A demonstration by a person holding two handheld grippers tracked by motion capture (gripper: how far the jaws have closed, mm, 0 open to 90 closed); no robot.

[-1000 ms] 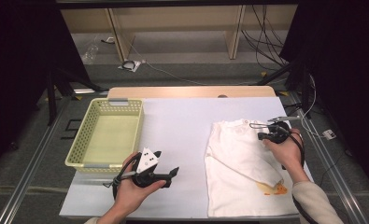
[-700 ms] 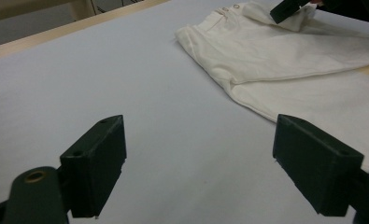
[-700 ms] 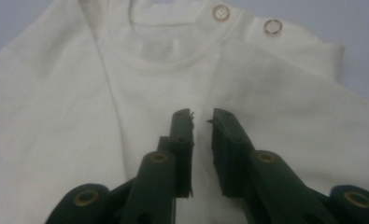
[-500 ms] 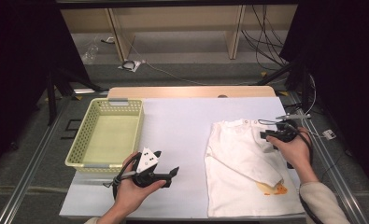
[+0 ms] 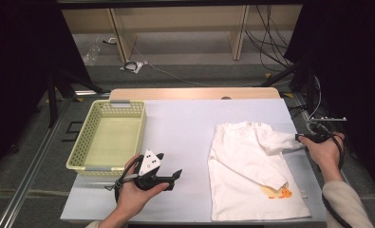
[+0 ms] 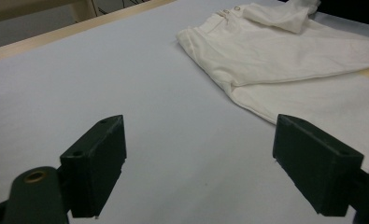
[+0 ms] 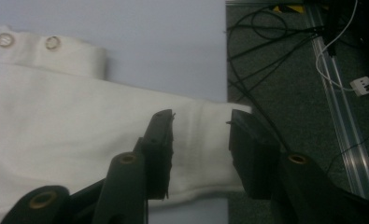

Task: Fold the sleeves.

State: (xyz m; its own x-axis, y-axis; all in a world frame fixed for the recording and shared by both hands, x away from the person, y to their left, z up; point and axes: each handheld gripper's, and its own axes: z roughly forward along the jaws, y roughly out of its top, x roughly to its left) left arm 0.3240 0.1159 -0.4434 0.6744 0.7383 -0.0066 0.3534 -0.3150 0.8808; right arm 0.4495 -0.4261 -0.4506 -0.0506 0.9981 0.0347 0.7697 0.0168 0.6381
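Right tool (image 5: 303, 138) carried rightward from over the shirt's (image 5: 251, 175) shoulder to the right edge of the tabletop (image 5: 185, 128). Sleeve (image 5: 282, 141) drawn out straight toward that edge. Jaws just opened, sleeve end lying between them.

High view sat fixed above the near edge of the table (image 5: 190, 128), faced forward and down, far enough to take in the whole top plus floor beyond the far edge. Left gripper view rode low near the table's near edge, looked level across the top toward its right side, close to the surface. Right gripper view hung at the right edge, looked steeply down, very near. All three shared the white shirt (image 5: 251, 175): its buttoned shoulder (image 6: 229, 10) and the sleeve (image 7: 126, 135) reaching the right edge.
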